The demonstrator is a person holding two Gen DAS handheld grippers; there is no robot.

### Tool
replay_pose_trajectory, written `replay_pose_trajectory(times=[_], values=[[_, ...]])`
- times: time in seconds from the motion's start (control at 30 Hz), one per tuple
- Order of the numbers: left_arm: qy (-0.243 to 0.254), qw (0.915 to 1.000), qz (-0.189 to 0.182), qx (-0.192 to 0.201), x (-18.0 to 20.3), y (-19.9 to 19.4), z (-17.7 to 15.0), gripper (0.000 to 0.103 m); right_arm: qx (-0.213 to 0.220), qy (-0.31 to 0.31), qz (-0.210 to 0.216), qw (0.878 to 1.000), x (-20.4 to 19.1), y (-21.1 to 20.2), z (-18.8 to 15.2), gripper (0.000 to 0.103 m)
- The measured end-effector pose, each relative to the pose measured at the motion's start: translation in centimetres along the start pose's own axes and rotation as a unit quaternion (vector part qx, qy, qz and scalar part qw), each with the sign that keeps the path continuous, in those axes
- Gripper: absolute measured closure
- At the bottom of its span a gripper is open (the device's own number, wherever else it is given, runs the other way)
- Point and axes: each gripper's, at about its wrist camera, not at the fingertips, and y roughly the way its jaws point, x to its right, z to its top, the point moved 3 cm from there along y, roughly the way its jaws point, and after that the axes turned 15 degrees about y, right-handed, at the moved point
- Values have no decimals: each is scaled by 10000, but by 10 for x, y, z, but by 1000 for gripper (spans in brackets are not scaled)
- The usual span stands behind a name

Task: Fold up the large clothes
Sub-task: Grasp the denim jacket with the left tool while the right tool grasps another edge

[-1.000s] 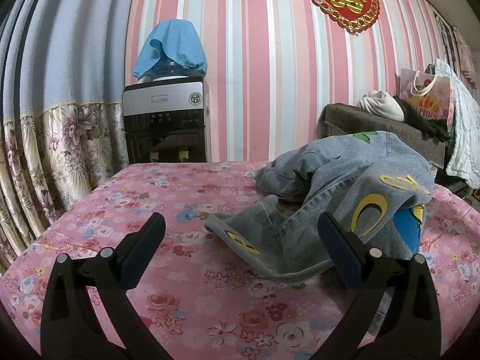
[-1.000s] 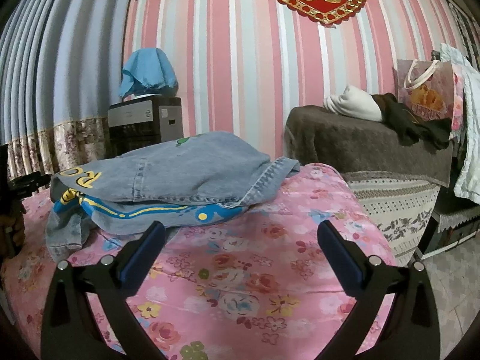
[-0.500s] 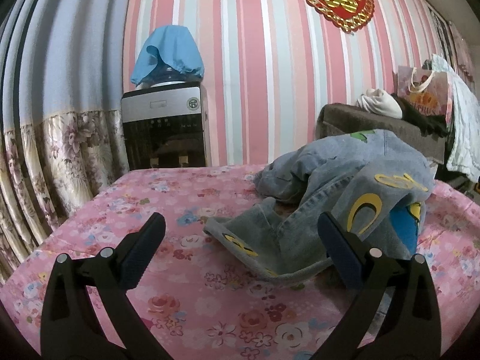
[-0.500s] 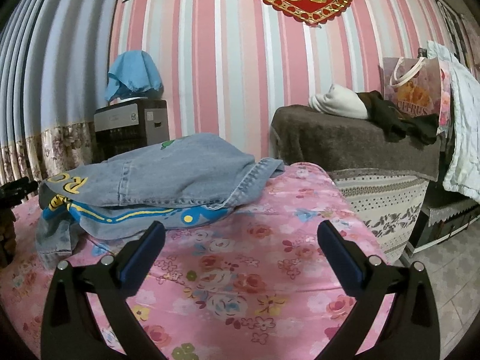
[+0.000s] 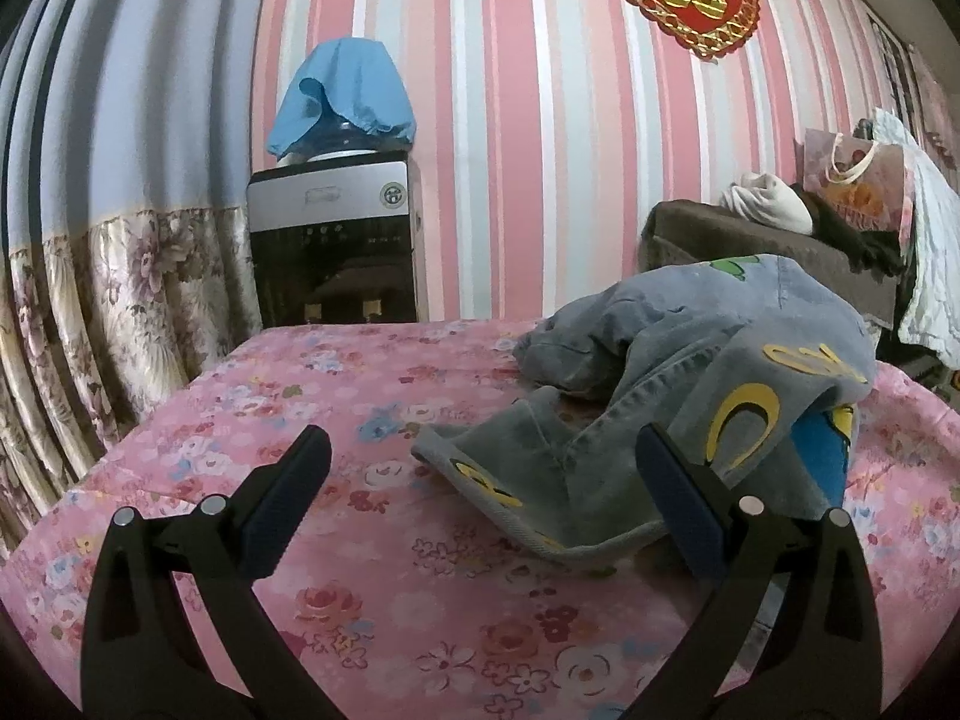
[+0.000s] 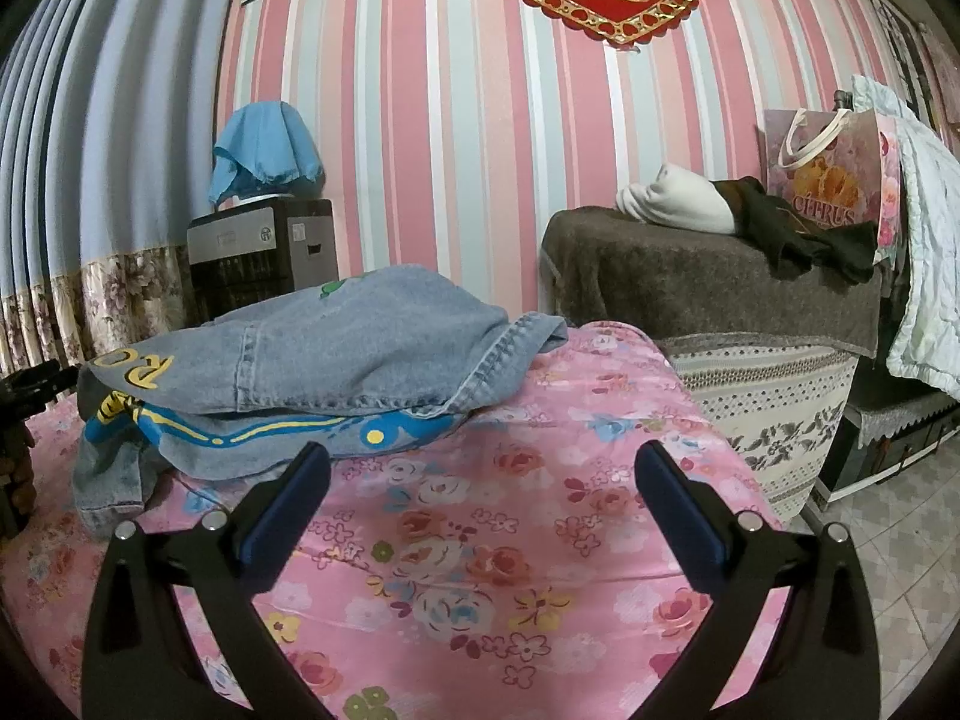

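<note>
A crumpled blue denim jacket with yellow and blue patches lies in a heap on the pink floral bed cover. My left gripper is open and empty, just short of the jacket's near hem. In the right wrist view the jacket lies to the left and ahead. My right gripper is open and empty above bare cover, to the right of the jacket.
A water dispenser with a blue cloth on top stands against the striped wall. Floral curtains hang at the left. A brown-covered bench with clothes and a gift bag stands beyond the bed's right edge.
Both views shift slightly. The left gripper has risen a little toward the jacket. The right gripper has drifted right and tilted. Both stay open.
</note>
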Motion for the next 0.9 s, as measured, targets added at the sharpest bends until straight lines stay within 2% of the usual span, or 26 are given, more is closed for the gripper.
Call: replay_pose_trajectory(times=[0.2,0.33,0.43,0.53,0.6,0.67,0.73,0.77,0.9], values=[[-91,10000,23,8,-3,0,0,3,-13,43,-27,10000,2,-1,0,2],[34,9996,-265,102,17,-7,28,3,52,141,-62,9999,5,-2,2,2],[419,9976,-400,367,51,-19,64,3,46,281,-86,9996,10,-1,5,2],[817,9897,-982,643,94,-26,92,3,237,523,-278,9980,22,-3,12,2],[984,9851,-1221,702,118,-25,101,3,467,608,-462,9960,29,-8,18,2],[1128,9812,-1455,576,146,-16,106,3,553,729,-629,9938,39,-10,31,2],[1387,9781,-1500,399,177,-4,106,3,367,855,-866,9919,53,-5,47,2],[1539,9768,-1451,349,189,3,107,3,348,903,-857,9916,58,-4,53,2],[2189,9692,-1089,309,235,25,106,3,347,975,-878,9907,72,-3,71,2]])
